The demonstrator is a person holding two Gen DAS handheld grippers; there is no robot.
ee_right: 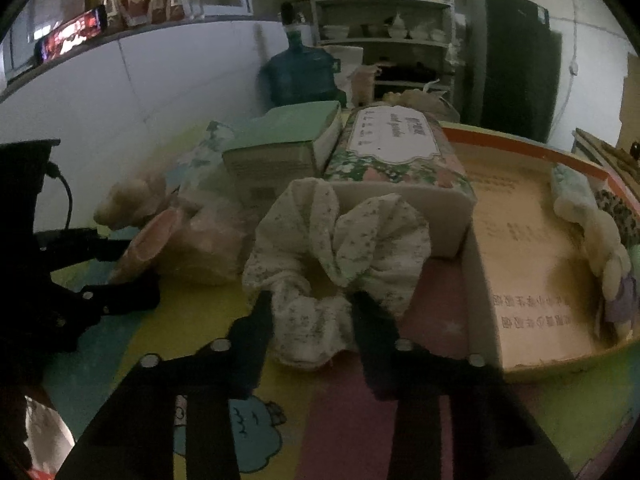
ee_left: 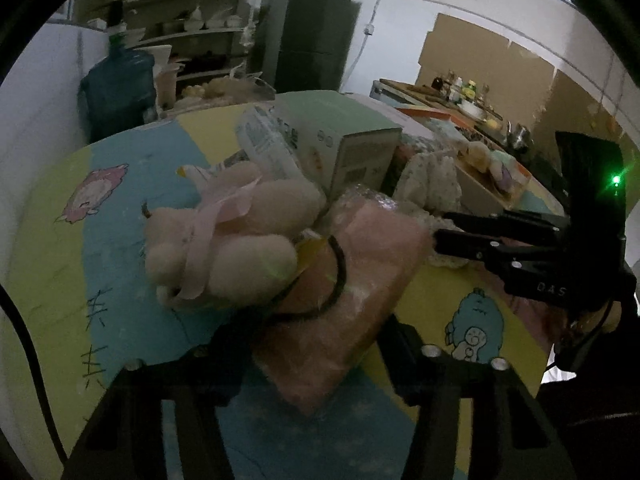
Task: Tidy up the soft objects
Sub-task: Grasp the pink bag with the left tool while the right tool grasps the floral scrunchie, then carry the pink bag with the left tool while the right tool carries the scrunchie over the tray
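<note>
Both claws grip: left (ee_left: 308,344) pink pouch (ee_left: 340,300), right (ee_right: 312,312) floral scrunchie (ee_right: 336,256).

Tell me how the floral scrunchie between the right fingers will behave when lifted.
The scrunchie is gathered, crumpled fabric, so it will likely flop and sag around the right gripper. It looks light for its bulk. A pinch on one ruffle may let the rest dangle, so it could snag the cardboard box beside it.

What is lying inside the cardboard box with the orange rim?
Along the far wall of the cardboard box lie fluffy soft pieces in cream, mint and purple. The printed floor is otherwise bare. Whatever is beneath them is covered.
</note>
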